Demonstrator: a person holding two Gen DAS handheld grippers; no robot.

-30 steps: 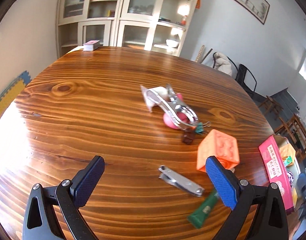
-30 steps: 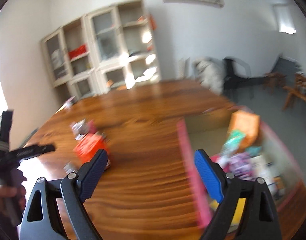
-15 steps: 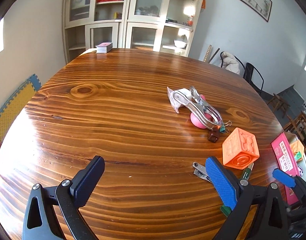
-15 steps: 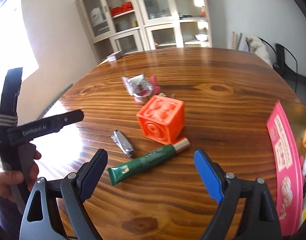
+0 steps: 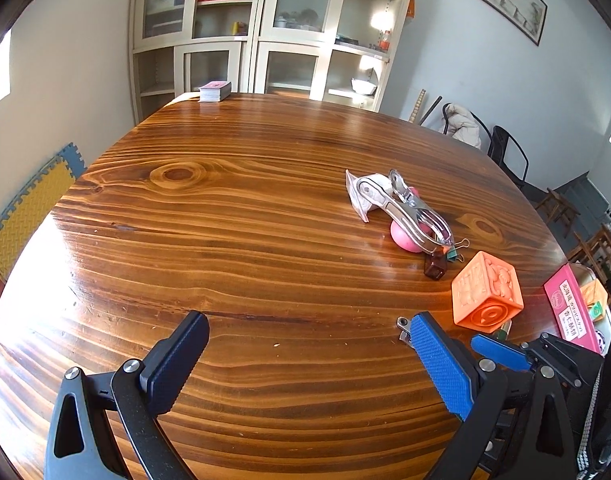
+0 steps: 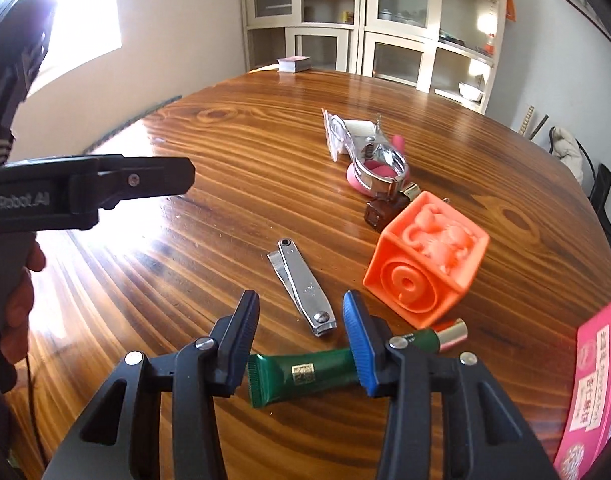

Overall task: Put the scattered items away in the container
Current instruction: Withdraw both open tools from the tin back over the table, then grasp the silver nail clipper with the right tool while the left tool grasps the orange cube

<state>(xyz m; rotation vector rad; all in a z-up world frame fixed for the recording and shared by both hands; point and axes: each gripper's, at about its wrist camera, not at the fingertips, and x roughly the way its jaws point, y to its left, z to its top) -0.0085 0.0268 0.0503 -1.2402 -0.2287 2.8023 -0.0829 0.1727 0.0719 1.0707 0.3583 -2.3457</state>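
Note:
My right gripper (image 6: 299, 316) hangs low over the wooden table (image 6: 225, 160) with its jaws closing. The near end of a silver nail clipper (image 6: 301, 284) lies between its fingertips; the pads do not touch it. A green tube (image 6: 301, 372) lies crosswise under the fingers. An orange embossed cube (image 6: 425, 256) stands just to the right. The pink container (image 6: 593, 380) sits at the right edge. My left gripper (image 5: 305, 344) is open over bare wood with nothing between its fingers. In the left wrist view the cube (image 5: 487, 292) and the right gripper (image 5: 501, 352) show at lower right.
Beyond the cube lies a pile: a metal clamp (image 6: 377, 160) on a pink ball (image 6: 357, 180), a small brown bottle (image 6: 381, 212) and a clear packet (image 6: 337, 132). A card deck (image 6: 293, 63) sits at the far edge. A hand (image 6: 17, 292) holds the left gripper's handle.
My right gripper swung away from the pink container toward the scattered items, sank over the nail clipper and tube, and its jaws narrowed. The left gripper shifted only slightly.

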